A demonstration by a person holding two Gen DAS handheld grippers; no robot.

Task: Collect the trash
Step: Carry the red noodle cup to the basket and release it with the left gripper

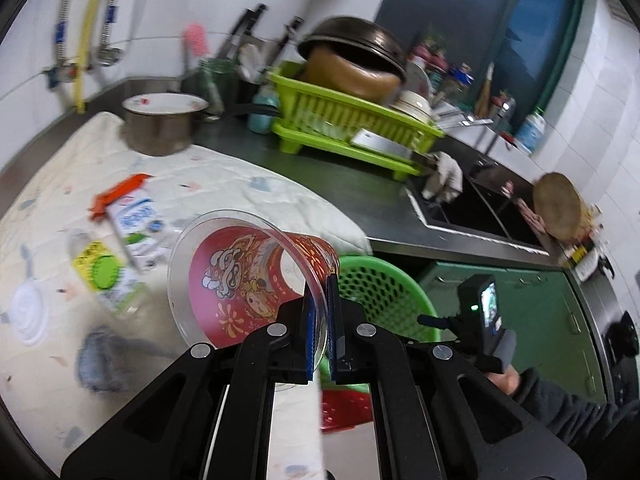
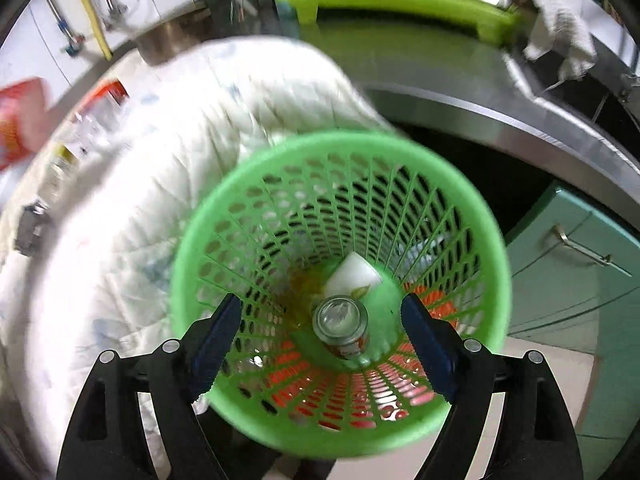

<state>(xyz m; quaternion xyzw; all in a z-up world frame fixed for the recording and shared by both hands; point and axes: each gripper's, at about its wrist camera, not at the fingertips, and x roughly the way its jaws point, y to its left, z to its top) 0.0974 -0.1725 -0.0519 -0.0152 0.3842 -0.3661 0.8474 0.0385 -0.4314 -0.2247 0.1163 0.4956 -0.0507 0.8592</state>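
Note:
My left gripper is shut on the rim of a clear plastic cup with a red cartoon print, held on its side above the white cloth. A milk carton, a clear plastic bottle with a yellow-green label and a white lid lie on the cloth to the left. The green mesh trash basket stands just right of the cup. My right gripper is open above that basket, which holds a glass jar and a white cup.
A steel pot, a lime dish rack with a dark wok, a sink and a round cutting board sit on the steel counter. Green cabinet doors are below it. A blue rag lies on the cloth.

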